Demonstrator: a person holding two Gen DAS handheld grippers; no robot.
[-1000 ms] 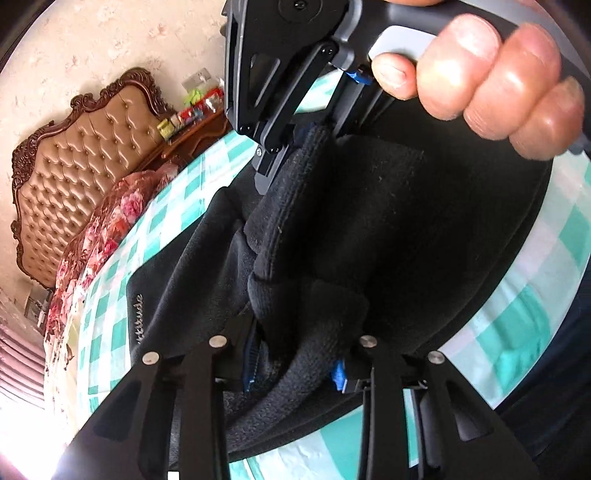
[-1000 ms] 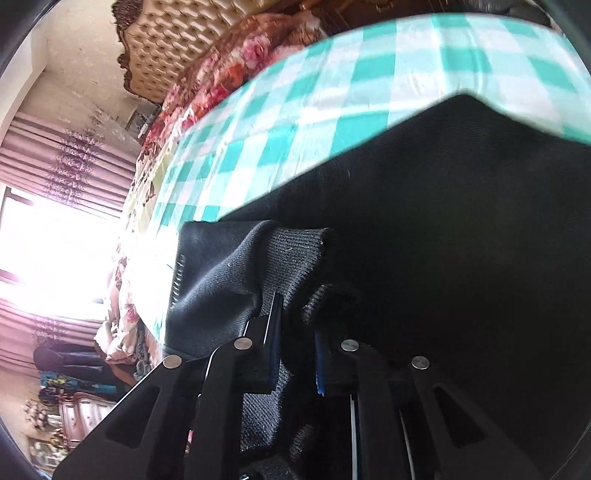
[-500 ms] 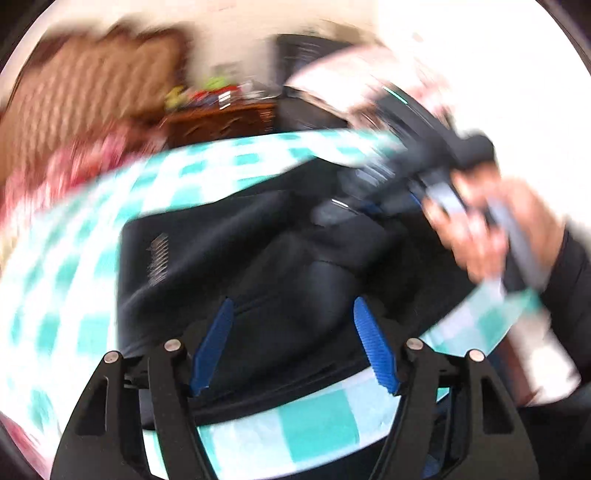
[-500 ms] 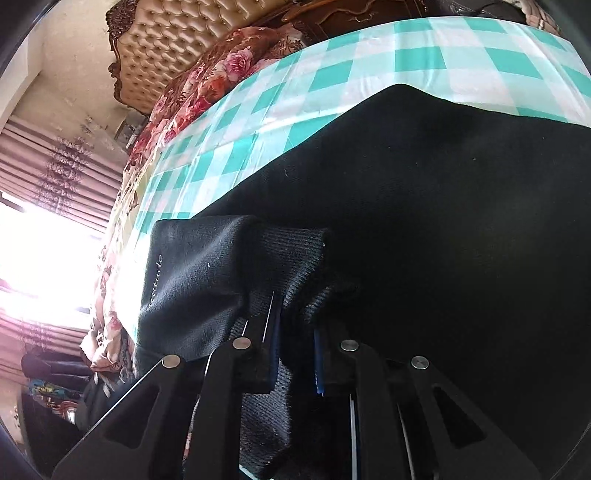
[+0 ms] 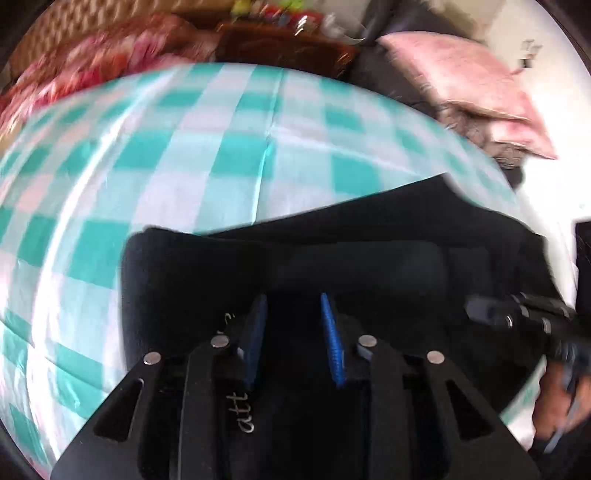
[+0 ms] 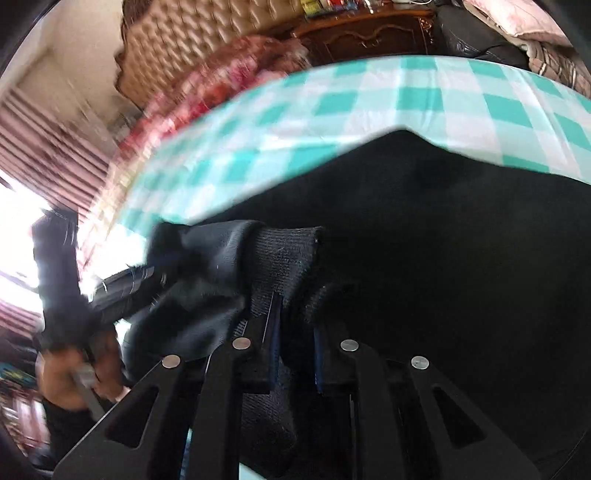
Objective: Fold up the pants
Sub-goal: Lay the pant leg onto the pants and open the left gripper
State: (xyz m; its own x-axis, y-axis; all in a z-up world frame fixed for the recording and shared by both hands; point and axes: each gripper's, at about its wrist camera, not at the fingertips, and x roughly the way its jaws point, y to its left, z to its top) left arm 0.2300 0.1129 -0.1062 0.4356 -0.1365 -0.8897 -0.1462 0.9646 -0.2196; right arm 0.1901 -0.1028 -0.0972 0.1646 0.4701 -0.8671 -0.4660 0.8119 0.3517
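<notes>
Soft, limp black pants are held at the ribbed hem by right tongs; left tongs hover parted, empty.

Tufted tan headboard, dark carved wooden cabinet just right of it, pink striped curtains and bright window to its left

the right claw pinches a ribbed cuff of the black pants, jaws nearly together with cloth between them. the pants spread over a teal-checked desk. at left, blurred, the left claw reaches the folded fabric edge.
</notes>
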